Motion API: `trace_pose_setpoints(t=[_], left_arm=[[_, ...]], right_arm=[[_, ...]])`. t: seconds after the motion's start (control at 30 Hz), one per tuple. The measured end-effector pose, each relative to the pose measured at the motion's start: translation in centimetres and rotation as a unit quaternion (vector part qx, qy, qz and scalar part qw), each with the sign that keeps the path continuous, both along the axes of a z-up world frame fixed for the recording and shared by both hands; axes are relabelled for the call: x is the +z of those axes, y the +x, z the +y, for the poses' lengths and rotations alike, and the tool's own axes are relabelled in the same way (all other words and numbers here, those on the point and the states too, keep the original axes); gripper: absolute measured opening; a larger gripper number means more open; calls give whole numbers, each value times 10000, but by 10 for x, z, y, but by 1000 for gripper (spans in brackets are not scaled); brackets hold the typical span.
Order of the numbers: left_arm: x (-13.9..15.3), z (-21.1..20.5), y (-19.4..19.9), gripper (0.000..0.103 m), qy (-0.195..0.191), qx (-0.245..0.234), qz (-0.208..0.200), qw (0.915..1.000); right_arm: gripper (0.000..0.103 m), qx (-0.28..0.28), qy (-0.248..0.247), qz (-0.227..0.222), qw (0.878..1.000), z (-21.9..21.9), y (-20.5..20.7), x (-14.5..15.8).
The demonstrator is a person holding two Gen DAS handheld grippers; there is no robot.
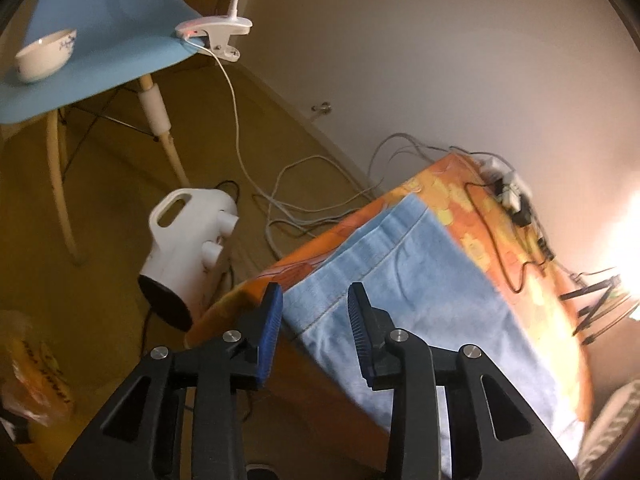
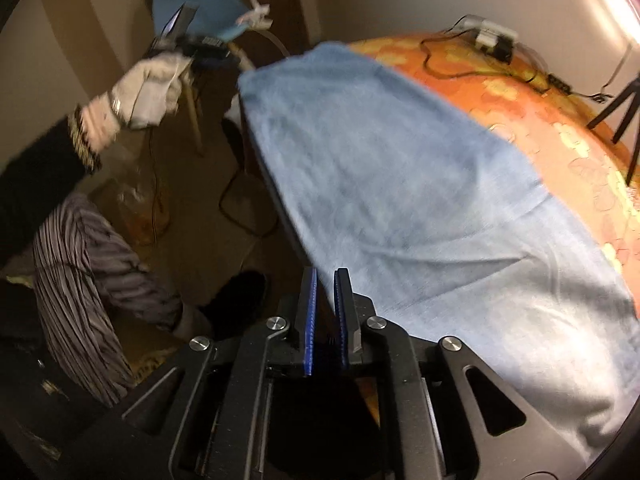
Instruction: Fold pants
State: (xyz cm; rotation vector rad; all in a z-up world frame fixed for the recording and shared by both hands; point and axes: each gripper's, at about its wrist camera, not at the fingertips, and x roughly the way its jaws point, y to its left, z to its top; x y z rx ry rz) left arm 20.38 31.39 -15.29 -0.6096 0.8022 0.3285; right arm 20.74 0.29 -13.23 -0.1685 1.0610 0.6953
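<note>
Orange flower-patterned cloth (image 1: 472, 216) covers the table that carries the work, with a pale wall behind it and a brown floor strewn with cables (image 1: 304, 208) to the left. On that floor stand a white fan heater (image 1: 188, 252) and a light-blue chair (image 1: 108, 36) holding a small bowl (image 1: 44, 56) and a clip-on lamp (image 1: 216, 34).

Light-blue jeans (image 2: 400, 184) lie on the table as one long flat band along its near-left edge, the stitched hem (image 1: 384, 236) at the far end. They look already doubled leg over leg, though the blur hides the layers, so that is a judgement. If so, the lengthwise fold is done and the crosswise folds are left, since the band is at full length.

From the left wrist view, the left gripper (image 1: 316, 312) is spread wide with nothing between its blue pads (image 1: 268, 340). It sits over the near-left edge of the jeans near the hem end; whether it touches the cloth I cannot tell.

From the right wrist view, the right gripper (image 2: 325, 300) has its jaws nearly together with a narrow gap. It sits right at the near edge of the jeans, toward the opposite end, and whether any cloth is pinched cannot be told. The gloved left hand (image 2: 148, 92) shows far left, well apart.
</note>
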Motion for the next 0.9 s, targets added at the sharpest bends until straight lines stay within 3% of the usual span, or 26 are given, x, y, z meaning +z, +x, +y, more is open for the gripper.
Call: trace_pose_setpoints(t=[0.07,0.17,0.4,0.47,0.57,0.7,0.77,0.9], left_arm=[[-7,2,0,47,-179,8,52,9998],[-22,7,0,47,-674,19,167,9976],[-44,13,5,48,-1057,106,334,9938],[-52,15,6,48,-1204,167,398,9918],[-58,20,5,48,-1441,259,335,9887],[-50,21,2,44,-1482,296,73,9885],[-47,20,1,34,-1522,258,-29,9880],[-39,14,3,32,-1513,109,-176,9883]], right_arm=[[10,-88,41,-78,9999,-3,4,6],[10,-198,122,-87,9997,-3,8,9],[12,-49,104,-227,9997,27,15,13],[18,-33,195,-279,9994,36,17,16],[20,22,239,-343,9991,48,17,19],[20,17,205,-367,9991,54,16,18],[20,-53,213,-344,9992,53,19,17],[20,-183,234,-233,9993,47,27,9]])
